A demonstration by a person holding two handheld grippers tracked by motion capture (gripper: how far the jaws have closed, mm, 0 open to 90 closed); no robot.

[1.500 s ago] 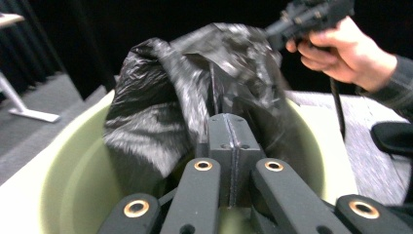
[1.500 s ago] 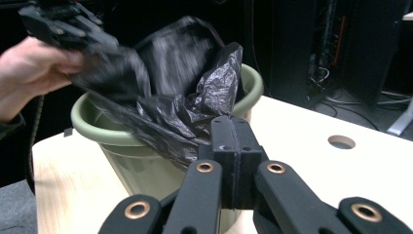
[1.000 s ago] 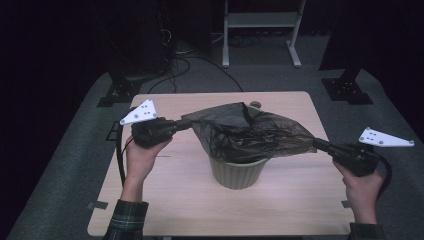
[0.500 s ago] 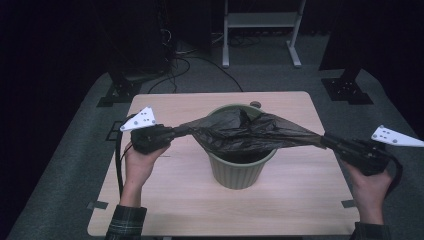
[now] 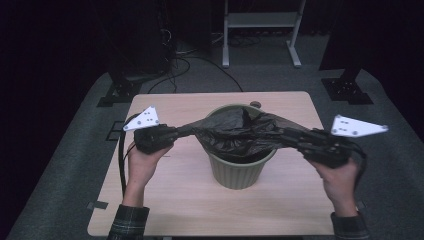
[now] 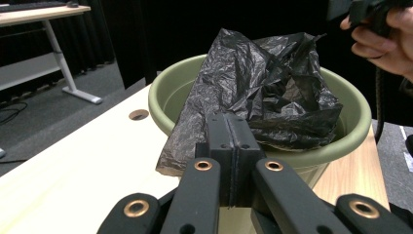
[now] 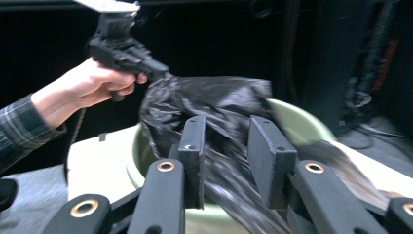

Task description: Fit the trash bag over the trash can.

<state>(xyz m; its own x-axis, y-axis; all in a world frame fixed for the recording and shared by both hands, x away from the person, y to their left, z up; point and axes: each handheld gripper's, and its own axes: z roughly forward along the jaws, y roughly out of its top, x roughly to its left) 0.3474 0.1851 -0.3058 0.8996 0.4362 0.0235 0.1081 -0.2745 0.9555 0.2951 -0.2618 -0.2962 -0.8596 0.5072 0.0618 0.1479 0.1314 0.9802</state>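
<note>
Here a crinkled, glossy black plastic bag (image 5: 235,135) stretches over a round, smooth pale-green bin (image 5: 239,172) that tapers toward its base and stands mid-table on a light wood-grain table (image 5: 165,200). The bag's film is thin and creased all over; its middle sags into the bin's mouth while its two ends are drawn out past the rim to either side. In the left gripper view the bin holds the bunched bulk of the bag, heaped above the thick rolled rim. The left gripper (image 5: 172,134) has its flat black pads pressed together on a corner of the film, just outside the rim. The right gripper (image 5: 295,136) has just been opening its jaws: its pads stand apart, with a blurred strand of the bag running between them, and they do not clamp it
</note>
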